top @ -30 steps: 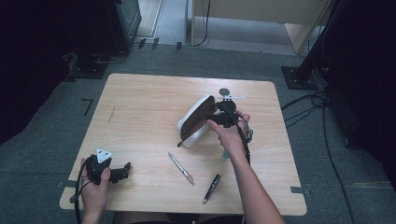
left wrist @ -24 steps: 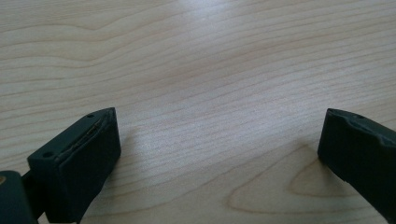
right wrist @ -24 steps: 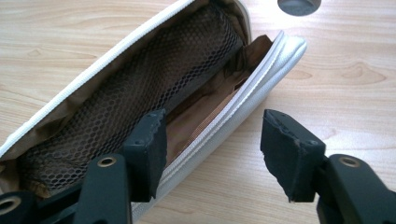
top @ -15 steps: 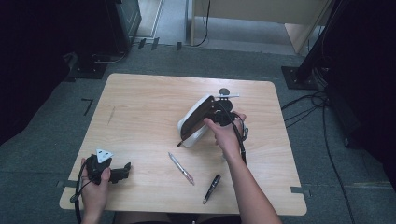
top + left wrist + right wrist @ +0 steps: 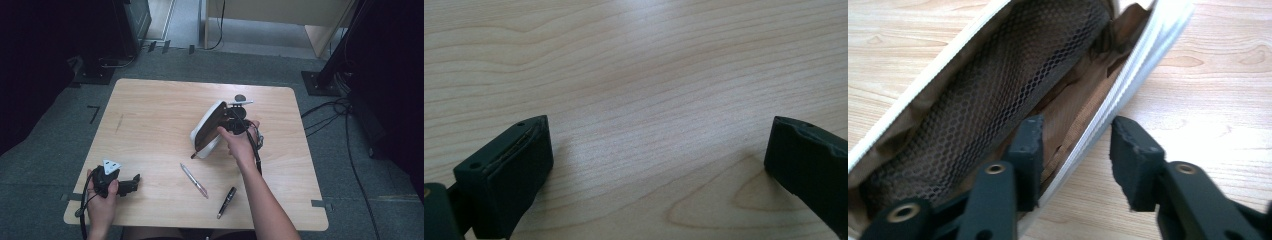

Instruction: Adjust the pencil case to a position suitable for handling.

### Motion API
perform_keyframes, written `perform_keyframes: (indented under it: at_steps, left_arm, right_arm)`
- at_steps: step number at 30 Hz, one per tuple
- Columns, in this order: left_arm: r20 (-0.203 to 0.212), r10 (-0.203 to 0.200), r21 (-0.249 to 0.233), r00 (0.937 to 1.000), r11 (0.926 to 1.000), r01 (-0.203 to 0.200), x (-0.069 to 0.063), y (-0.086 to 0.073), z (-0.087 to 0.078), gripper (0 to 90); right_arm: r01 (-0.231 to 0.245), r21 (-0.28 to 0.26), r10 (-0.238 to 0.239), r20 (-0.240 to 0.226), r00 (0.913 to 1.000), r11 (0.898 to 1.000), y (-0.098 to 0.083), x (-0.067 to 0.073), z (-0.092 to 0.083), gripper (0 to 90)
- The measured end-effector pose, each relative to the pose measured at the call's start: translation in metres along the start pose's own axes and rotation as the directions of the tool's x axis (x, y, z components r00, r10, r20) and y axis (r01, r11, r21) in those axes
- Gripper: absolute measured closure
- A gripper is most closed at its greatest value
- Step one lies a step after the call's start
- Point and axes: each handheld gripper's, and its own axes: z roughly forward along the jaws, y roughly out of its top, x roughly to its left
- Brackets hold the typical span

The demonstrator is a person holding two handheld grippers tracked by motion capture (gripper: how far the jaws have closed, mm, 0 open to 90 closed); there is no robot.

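Right gripper (image 5: 1075,155) at the open white pouch (image 5: 207,130), which lies right of the table's (image 5: 150,115) centre: its jaws have just been closing and straddle the pouch's white edge, one inside on the brown lining, a gap remaining outside. Left gripper (image 5: 659,155) rests at the near left corner, jaws wide, nothing between. Two pens (image 5: 194,180) lie nearby.

White zippered pouch with brown mesh lining (image 5: 998,85) runs off the top and left edges of the right gripper view, far end unseen. High view: the hand covers the right gripper (image 5: 231,126), pad contact on the pouch wall unclear. Small dark round object (image 5: 240,98) near the table's far edge too small to identify. Left gripper (image 5: 659,160) jaws cut by the bottom edge.
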Motion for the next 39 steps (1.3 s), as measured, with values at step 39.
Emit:
perform_keyframes:
  at_steps: [39]
  left_arm:
    - [0.007, 0.008, 0.0, 0.9999, 1.0, -0.008, 0.0, 0.0, 0.0, 0.0]
  right_arm:
    - [0.274, -0.12, -0.292, -0.175, 0.9404, 0.954, 0.007, 0.007, -0.014, 57.8]
